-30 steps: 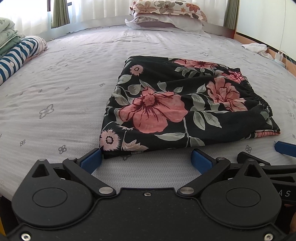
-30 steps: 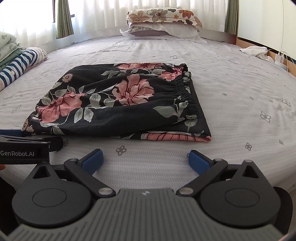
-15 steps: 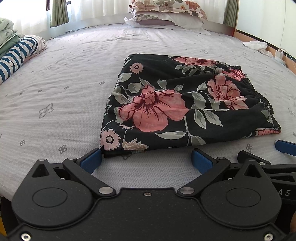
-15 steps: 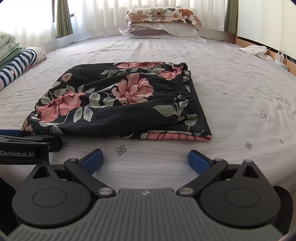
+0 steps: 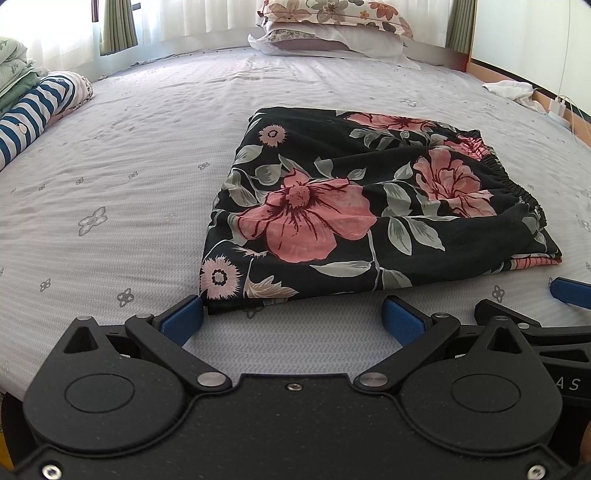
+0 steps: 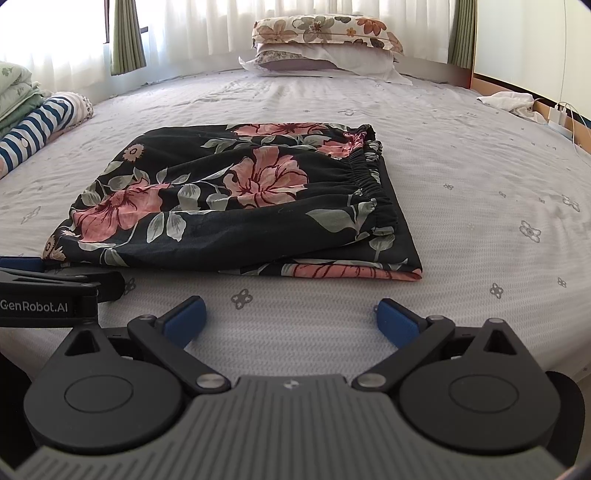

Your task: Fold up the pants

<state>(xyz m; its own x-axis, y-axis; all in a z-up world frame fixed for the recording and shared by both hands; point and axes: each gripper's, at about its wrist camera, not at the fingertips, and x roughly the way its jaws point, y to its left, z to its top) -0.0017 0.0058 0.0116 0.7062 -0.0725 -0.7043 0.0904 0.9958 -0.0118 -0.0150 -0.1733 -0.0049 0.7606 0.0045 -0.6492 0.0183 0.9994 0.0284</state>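
Observation:
Black pants with pink flowers [image 5: 369,206] lie folded into a flat bundle on the bed, elastic waistband to the right. They also show in the right wrist view [image 6: 236,199]. My left gripper [image 5: 291,317] is open and empty, just in front of the bundle's near left corner. My right gripper [image 6: 290,317] is open and empty, a short way in front of the bundle's near edge. The left gripper's body [image 6: 55,291] shows at the left of the right wrist view.
The bed has a pale lilac sheet [image 5: 129,166]. Stacked pillows [image 5: 332,26] lie at the head. A striped roll and folded bedding [image 5: 33,107] lie at the left edge. A white cloth [image 6: 509,101] and a cable lie at the right edge.
Both grippers have crept slightly; the pants sit a touch lower and nearer in the views. Jaws stay open and the pants have not moved.

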